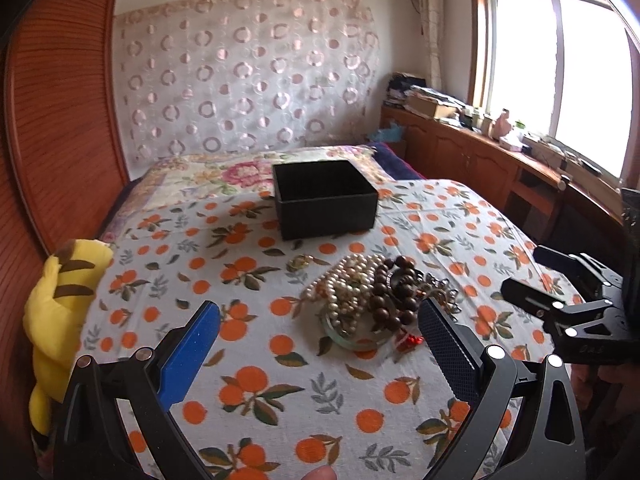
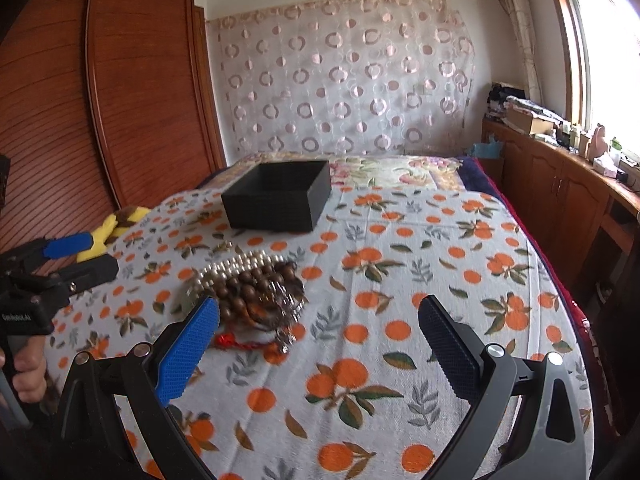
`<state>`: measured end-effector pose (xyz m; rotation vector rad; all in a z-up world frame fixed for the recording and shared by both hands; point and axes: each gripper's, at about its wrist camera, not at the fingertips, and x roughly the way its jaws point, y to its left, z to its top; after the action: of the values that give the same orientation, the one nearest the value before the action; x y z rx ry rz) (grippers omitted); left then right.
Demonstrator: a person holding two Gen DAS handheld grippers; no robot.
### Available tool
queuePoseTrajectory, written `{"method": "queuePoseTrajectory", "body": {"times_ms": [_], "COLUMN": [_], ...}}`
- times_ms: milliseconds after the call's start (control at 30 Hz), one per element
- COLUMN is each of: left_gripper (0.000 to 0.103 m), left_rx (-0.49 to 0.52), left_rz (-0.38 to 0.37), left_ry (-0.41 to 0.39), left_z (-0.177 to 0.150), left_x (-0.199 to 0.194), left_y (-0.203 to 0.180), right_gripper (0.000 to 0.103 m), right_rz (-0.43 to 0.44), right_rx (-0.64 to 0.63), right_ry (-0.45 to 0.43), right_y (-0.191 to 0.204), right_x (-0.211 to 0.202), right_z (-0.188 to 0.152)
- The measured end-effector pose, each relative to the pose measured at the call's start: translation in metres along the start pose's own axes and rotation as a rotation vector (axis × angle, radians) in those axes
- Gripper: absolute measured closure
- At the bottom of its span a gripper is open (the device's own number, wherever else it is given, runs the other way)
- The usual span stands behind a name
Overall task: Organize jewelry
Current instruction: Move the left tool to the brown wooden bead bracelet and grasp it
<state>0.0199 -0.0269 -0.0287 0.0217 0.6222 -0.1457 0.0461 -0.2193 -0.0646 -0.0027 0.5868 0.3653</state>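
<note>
My left gripper [image 1: 320, 344] hangs level with its jaws spread wide. My right gripper [image 2: 320, 344] does too, and my left hand [image 2: 24, 376] grips its handle.

Light source: daylight entered through the window [image 1: 560, 80] at the right; no lamp was visible.
Overall level: bright and even across the bed cover [image 1: 400, 380].
Glare: the window panes were blown out to plain white in both views, with no detail outside.
Shadows: soft; the black box [image 1: 324, 196] cast a faint shadow to its left on the bed cover.
Distortion: strong fisheye bending; the wardrobe [image 2: 132, 100] and window frame curved toward the picture edges.
Vignetting: the corners were dark.
Blur: the jewelry pile [image 2: 252, 292] was smeared in the right wrist view, sharper in the left wrist view.
Colour: slightly washed near the window.
</note>
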Motion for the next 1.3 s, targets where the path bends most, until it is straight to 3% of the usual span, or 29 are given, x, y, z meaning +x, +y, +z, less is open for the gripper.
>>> {"method": "queuePoseTrajectory", "body": {"times_ms": [167, 367, 633, 733, 867, 1033, 1067, 1300], "left_gripper": [0.008, 0.035, 0.058, 0.072, 0.079, 0.081, 0.086, 0.089], "left_rx": [0.025, 0.061, 0.104, 0.112, 0.138, 0.153, 0.15, 0.096], "left_rz": [-0.046, -0.131, -0.22, -0.236, -0.239, -0.215, -0.211, -0.218], "left_ry": [0.035, 0.093, 0.167, 0.196, 0.22, 0.26, 0.262, 0.181], "left_z": [0.001, 0.003, 0.01, 0.013, 0.015, 0.013, 0.013, 0.025], "left_x": [0.014, 0.036, 0.065, 0.076, 0.09, 0.106, 0.108, 0.088], "left_y": [-0.009, -0.022, -0.042, -0.049, -0.059, -0.064, -0.063, -0.045], "right_gripper": [0.014, 0.029, 0.03, 0.03, 0.03, 0.03, 0.03, 0.03], "right_rz": [0.012, 0.041, 0.05, 0.051, 0.048, 0.049, 0.049, 0.051], "right_rx": [-0.006, -0.023, -0.014, -0.011, -0.014, -0.014, -0.014, -0.017], "right_ry": [0.061, 0.112, 0.113, 0.111, 0.109, 0.108, 0.107, 0.114], "right_y": [-0.006, -0.004, -0.005, -0.006, -0.006, -0.006, -0.006, -0.004], "right_x": [0.016, 0.029, 0.03, 0.031, 0.03, 0.03, 0.03, 0.03], "right_z": [-0.011, -0.02, -0.023, -0.024, -0.024, -0.024, -0.024, -0.024]}}
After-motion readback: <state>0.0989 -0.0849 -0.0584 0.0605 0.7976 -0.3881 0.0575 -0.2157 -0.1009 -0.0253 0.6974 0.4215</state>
